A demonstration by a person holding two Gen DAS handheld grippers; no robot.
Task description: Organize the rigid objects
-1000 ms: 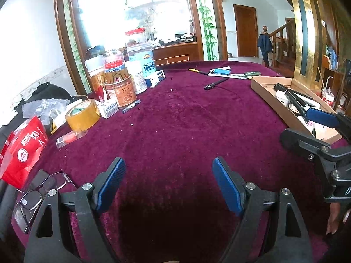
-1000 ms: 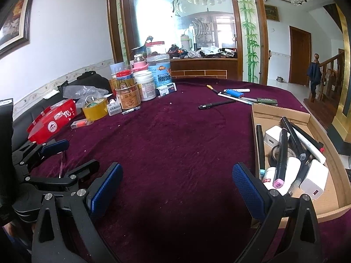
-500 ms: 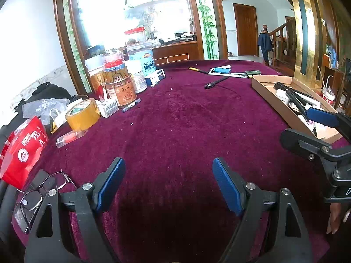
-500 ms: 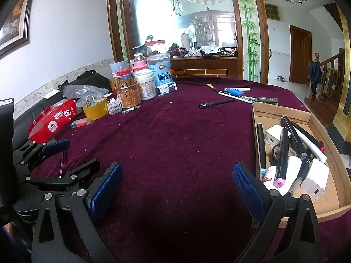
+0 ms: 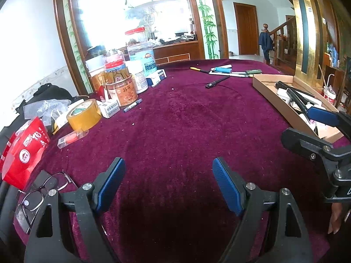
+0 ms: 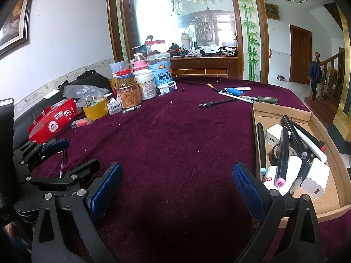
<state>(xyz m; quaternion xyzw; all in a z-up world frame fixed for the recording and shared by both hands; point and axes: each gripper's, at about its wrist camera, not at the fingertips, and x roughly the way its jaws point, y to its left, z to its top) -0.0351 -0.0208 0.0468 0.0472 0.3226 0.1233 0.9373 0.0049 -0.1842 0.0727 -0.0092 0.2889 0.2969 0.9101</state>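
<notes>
Apparently nothing has changed since a second ago: the left gripper [image 5: 169, 186] and right gripper [image 6: 175, 186] stay spread and empty, while the black pen [image 6: 217, 104] waits far ahead, left of the cardboard tray [image 6: 280, 110].

your table [image 6: 175, 144] has a maroon velvet cloth, bare in the middle | 10 o'clock: jars [image 6: 151, 81], yellow tape roll [image 6: 95, 108], red packet [image 6: 52, 122] | 12-1 o'clock: black pen [image 6: 216, 103] plus loose pens [image 6: 241, 96] | 3 o'clock: cardboard tray [image 6: 283, 110] full of markers, chargers | 8 o'clock: your glasses [image 5: 41, 190]
</notes>
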